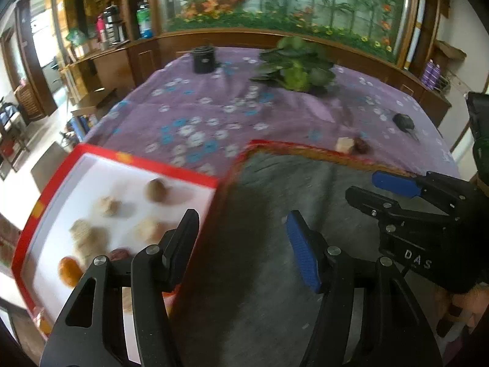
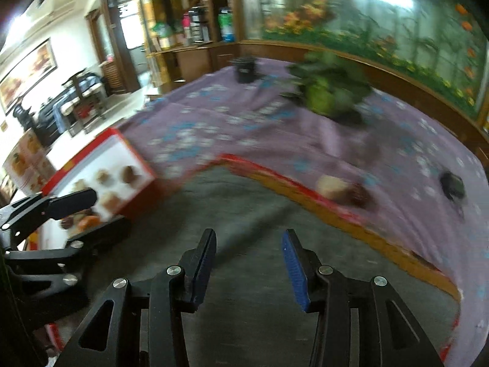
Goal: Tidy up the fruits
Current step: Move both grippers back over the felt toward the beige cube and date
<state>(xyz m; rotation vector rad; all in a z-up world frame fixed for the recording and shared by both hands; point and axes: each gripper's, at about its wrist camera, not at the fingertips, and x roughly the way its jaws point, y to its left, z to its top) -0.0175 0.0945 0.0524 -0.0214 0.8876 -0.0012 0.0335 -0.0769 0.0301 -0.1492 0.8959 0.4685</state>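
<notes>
A red-rimmed white box holds several brownish nuts, an orange fruit and a dark red one. My left gripper hangs open over the grey mat, its left finger over the box's right wall, nothing between the pads. My right gripper is open and empty above the same mat; it also shows at the right. A pale piece and a dark red date lie on the purple cloth just past the mat's border. Motion blur smears both views.
The purple flowered cloth covers the table. A green leafy plant, a black cup and a black key fob sit on it. A wooden cabinet with an aquarium runs behind. The left gripper appears by the box.
</notes>
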